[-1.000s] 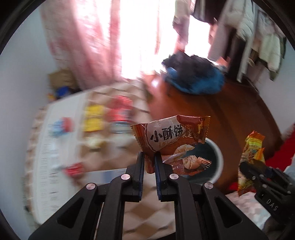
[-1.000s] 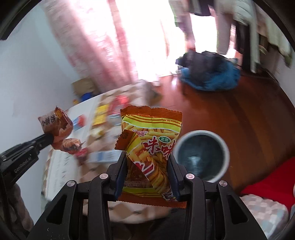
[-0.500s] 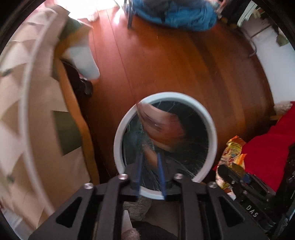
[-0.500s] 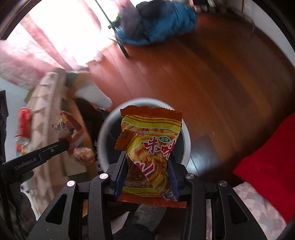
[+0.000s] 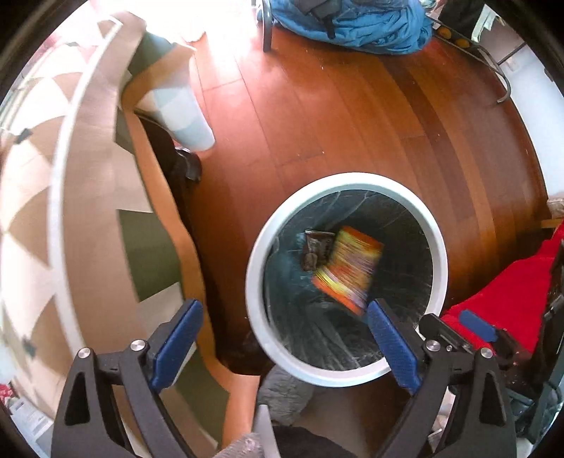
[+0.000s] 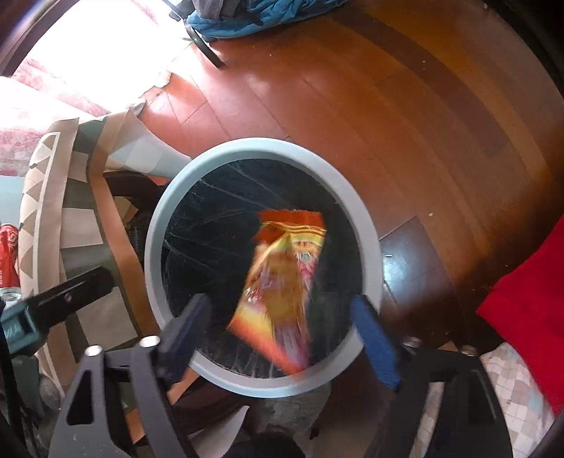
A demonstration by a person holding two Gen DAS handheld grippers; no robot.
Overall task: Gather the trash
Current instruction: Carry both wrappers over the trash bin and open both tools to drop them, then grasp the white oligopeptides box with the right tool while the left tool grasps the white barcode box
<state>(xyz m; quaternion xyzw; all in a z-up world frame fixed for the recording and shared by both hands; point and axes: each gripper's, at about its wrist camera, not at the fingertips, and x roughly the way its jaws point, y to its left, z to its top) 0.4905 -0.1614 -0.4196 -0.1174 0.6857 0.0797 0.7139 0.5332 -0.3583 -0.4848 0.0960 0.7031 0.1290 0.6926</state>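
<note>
A round bin with a pale rim and a black liner stands on the wooden floor below both grippers. My left gripper is open and empty above the bin's near rim. My right gripper is open too. The yellow-orange snack packet is blurred, loose in the air inside the bin mouth; it also shows in the left wrist view. The brown biscuit packet lies deep in the bin.
The table with a patterned cloth is at the left, a red can on it. A blue jacket lies on the floor beyond. A red cloth is at the right.
Both grippers swung from the table to above the bin. Both have opened: the brown packet has dropped into the bin and the yellow packet is falling in.
</note>
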